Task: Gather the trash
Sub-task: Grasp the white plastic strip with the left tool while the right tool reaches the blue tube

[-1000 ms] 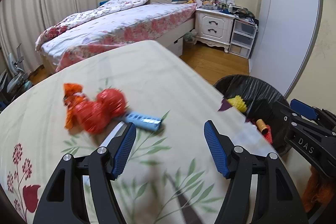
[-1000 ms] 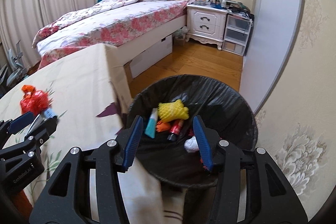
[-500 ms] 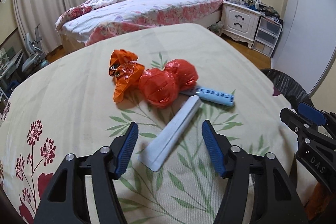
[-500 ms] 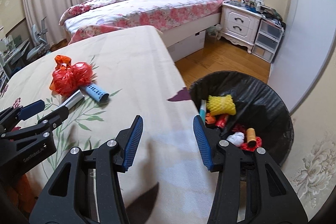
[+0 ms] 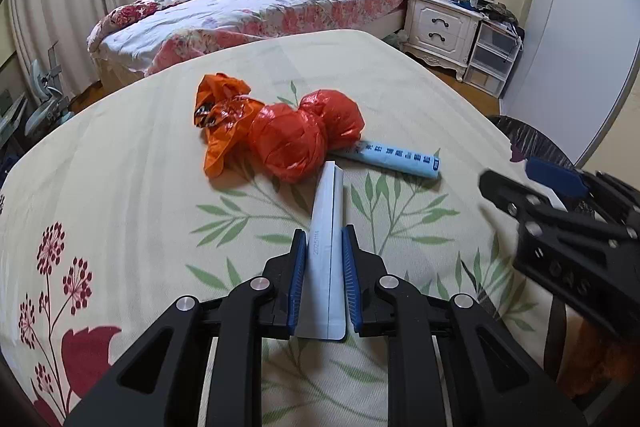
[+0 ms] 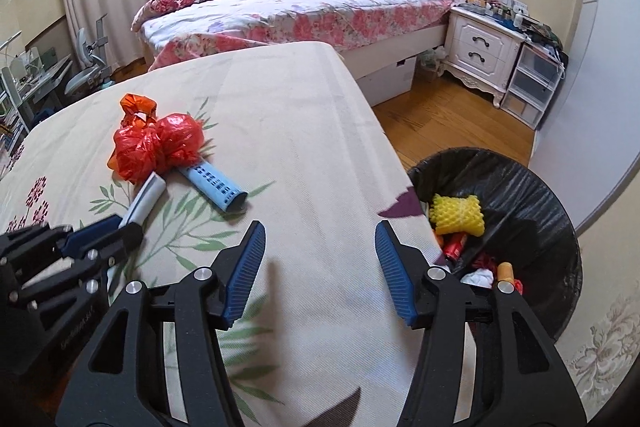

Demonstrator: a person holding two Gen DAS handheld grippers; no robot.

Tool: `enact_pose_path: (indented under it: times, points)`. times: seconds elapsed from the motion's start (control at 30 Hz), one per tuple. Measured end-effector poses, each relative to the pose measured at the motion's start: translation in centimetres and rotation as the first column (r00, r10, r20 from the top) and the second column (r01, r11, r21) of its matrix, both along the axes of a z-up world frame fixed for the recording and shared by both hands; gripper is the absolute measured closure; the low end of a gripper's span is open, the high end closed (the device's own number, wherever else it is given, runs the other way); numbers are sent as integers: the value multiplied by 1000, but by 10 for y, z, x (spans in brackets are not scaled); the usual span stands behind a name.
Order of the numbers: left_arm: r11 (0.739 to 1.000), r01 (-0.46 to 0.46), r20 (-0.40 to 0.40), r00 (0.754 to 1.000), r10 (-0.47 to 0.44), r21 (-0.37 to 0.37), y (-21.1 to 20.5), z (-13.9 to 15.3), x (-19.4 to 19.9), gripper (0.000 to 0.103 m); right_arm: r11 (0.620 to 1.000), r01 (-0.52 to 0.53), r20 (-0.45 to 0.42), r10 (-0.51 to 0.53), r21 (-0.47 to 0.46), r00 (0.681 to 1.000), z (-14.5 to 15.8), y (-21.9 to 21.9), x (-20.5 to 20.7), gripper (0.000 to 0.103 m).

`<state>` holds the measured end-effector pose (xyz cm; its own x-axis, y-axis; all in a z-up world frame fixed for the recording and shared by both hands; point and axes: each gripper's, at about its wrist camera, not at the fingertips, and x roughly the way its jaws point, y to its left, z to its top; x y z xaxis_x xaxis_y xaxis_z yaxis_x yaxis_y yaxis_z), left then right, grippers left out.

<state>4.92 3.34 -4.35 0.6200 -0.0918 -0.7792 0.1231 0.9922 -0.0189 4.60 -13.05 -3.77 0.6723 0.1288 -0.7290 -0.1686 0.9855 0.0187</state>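
Note:
My left gripper (image 5: 324, 247) is shut on the near end of a pale grey-blue flat packet (image 5: 327, 219) that lies on the floral tablecloth (image 5: 120, 187). Beyond it lie crumpled red plastic bags (image 5: 296, 139) and a light blue tube (image 5: 396, 159). In the right wrist view my right gripper (image 6: 320, 247) is open and empty above the table's right part. The left gripper (image 6: 100, 235) shows there holding the packet (image 6: 146, 197), near the red bags (image 6: 160, 143) and the blue tube (image 6: 216, 187). A black-lined trash bin (image 6: 532, 187) holds several items.
The bin stands on the wood floor off the table's right edge (image 6: 384, 147); its rim shows in the left wrist view (image 5: 532, 139). A bed (image 6: 300, 7) and a white nightstand (image 6: 484, 43) stand behind. A white wardrobe (image 5: 580, 47) is at right.
My left gripper moved forward over the packet and shut on its near end. My right gripper swung left from over the bin to above the table, still open.

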Motion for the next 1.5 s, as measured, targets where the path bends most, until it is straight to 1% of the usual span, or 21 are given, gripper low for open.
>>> enact_pose_path:
  times: [0.17, 0.37, 0.57, 0.7, 0.87, 1.0, 1.07, 1.13, 1.27, 1.3, 1.33, 1.4, 1.5]
  points:
    - [1000, -15, 1, 1000, 15, -1, 11, 1, -17, 83, 1000, -10, 8, 10, 10, 1000, 4, 8, 10, 47]
    - [994, -106, -2, 994, 106, -7, 46, 1, -27, 83, 998, -56, 7, 56, 1, 998, 4, 25, 11, 47]
    - [977, -213, -3, 977, 213, -4, 88, 3, -20, 83, 995, -100, -15, 100, 2, 995, 0, 40, 19, 47]
    - [964, -264, -2, 964, 264, -3, 110, 3, -13, 83, 993, -120, -21, 120, -10, 993, 0, 50, 28, 46]
    - [952, -306, -1, 952, 306, -17, 130, 4, -8, 83, 989, -148, -36, 148, -7, 988, -3, 65, 42, 45]
    - [951, -308, -2, 951, 309, -22, 131, 5, -7, 83, 986, -165, -62, 165, 0, 984, -5, 72, 48, 46]
    - [951, -308, -2, 951, 308, -26, 131, 6, -6, 83, 985, -174, -68, 173, -9, 983, -6, 74, 46, 47]
    - [951, -308, -3, 951, 308, -34, 132, 6, -7, 83, 984, -177, -72, 176, -16, 982, -7, 74, 43, 56]
    - [951, -308, -3, 951, 308, -35, 132, 6, -7, 83, 984, -174, -69, 172, -25, 983, -7, 74, 37, 62]
    - [951, -308, -3, 951, 308, -37, 133, 7, -7, 83, 984, -176, -69, 174, -24, 982, -6, 74, 34, 67]
    - [951, -308, -3, 951, 309, -37, 132, 6, -7, 83, 984, -179, -70, 177, -22, 982, -7, 74, 32, 69]
    - [950, -308, -3, 951, 308, -41, 132, 7, -7, 83, 982, -190, -72, 188, -25, 980, -7, 76, 24, 71]
    - [950, -308, -3, 951, 308, -42, 132, 7, -7, 83, 978, -207, -73, 205, -24, 976, -8, 79, 12, 71]
